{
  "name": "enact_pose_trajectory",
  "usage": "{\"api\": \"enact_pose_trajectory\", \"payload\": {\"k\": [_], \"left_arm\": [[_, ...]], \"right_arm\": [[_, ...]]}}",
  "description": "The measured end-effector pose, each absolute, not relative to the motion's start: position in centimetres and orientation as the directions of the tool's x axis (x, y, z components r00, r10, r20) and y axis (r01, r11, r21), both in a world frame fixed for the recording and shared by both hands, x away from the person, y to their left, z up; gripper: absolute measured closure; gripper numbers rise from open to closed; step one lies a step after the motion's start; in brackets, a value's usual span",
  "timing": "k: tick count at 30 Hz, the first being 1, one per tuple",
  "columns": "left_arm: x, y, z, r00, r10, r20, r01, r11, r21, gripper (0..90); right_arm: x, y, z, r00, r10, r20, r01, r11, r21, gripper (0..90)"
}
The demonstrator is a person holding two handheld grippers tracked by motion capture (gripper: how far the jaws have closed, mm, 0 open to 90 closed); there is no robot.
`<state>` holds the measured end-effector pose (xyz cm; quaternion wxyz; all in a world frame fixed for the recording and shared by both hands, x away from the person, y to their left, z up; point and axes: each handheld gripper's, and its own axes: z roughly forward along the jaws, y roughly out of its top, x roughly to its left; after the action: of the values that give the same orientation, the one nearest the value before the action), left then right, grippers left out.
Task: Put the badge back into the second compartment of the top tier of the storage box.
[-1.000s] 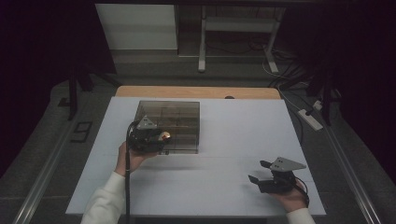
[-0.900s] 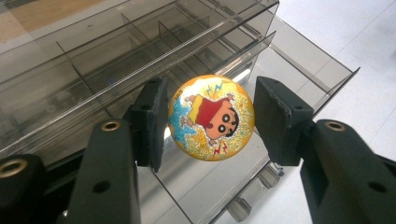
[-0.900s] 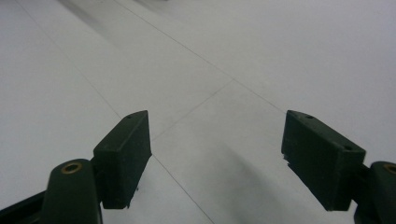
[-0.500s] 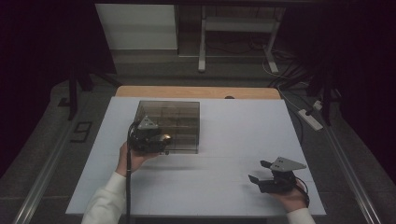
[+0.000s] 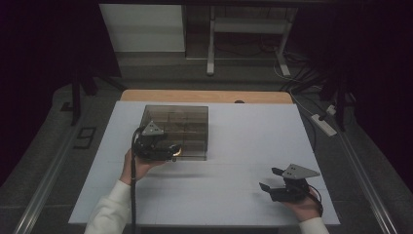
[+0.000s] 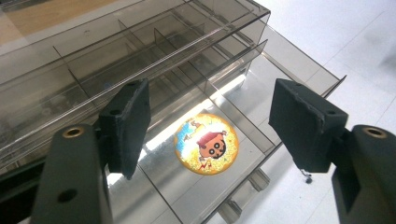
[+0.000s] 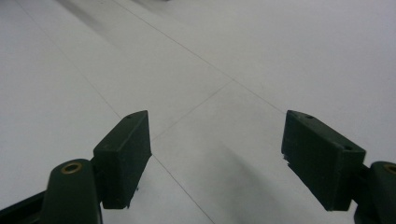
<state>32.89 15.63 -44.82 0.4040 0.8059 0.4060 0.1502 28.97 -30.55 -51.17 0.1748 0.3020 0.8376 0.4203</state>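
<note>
A smoky clear plastic drawer box [image 5: 176, 127] stands on the white table, left of centre. Its lowest drawer [image 6: 280, 79] is pulled out towards me. A round orange badge [image 6: 206, 143] with a cartoon figure lies flat in one drawer compartment, seen as a bright spot [image 5: 176, 150] in the high view. My left gripper [image 6: 210, 126] hovers over it at the box's near left corner [image 5: 168, 150]. Its jaws have just been opening, stand apart and touch nothing. My right gripper [image 5: 269, 178] rests low at the near right, open and empty [image 7: 217, 154].
The white table top [image 5: 243, 141] stretches between the box and the right hand. A wooden strip [image 5: 204, 96] runs along its far edge. Beyond it are a table leg [image 5: 211, 44], cables and a power strip [image 5: 324, 124] on the dark floor.
The orange badge has dropped from between the left gripper's jaws into the drawer, and the jaws stand wider. Both hands have stayed in place.
</note>
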Motion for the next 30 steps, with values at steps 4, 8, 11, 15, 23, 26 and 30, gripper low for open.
{"api": "enact_pose_trajectory", "payload": {"k": [4,8,11,15,23,26,30], "left_arm": [[32.4,15.8,-44.6,0.625,0.774,-0.099,0.527,-0.325,0.785,30.0],[31.9,15.9,-44.4,0.62,0.779,-0.097,0.518,-0.313,0.796,30.6],[31.4,15.8,-44.2,0.624,0.776,-0.091,0.51,-0.316,0.8,31.0],[30.9,15.5,-44.2,0.636,0.768,-0.079,0.499,-0.331,0.801,31.1],[29.2,15.4,-44.2,0.635,0.769,-0.078,0.489,-0.321,0.811,31.7],[28.7,15.4,-44.5,0.638,0.766,-0.072,0.49,-0.333,0.805,31.6],[28.0,15.4,-44.6,0.64,0.766,-0.067,0.489,-0.339,0.804,31.4]], "right_arm": [[29.0,-30.5,-51.2,-0.757,0.652,-0.04,0.358,0.465,0.809,23.4],[28.9,-30.5,-51.1,-0.757,0.652,-0.039,0.357,0.464,0.811,23.4],[28.9,-30.6,-51.1,-0.757,0.652,-0.039,0.357,0.463,0.812,23.4],[28.9,-30.6,-51.1,-0.756,0.653,-0.041,0.355,0.462,0.813,23.4],[28.9,-30.6,-51.0,-0.758,0.651,-0.04,0.352,0.46,0.815,23.4],[28.8,-30.6,-51.0,-0.76,0.649,-0.041,0.349,0.46,0.816,23.4],[28.9,-30.6,-51.0,-0.757,0.652,-0.042,0.35,0.459,0.817,23.0]]}}
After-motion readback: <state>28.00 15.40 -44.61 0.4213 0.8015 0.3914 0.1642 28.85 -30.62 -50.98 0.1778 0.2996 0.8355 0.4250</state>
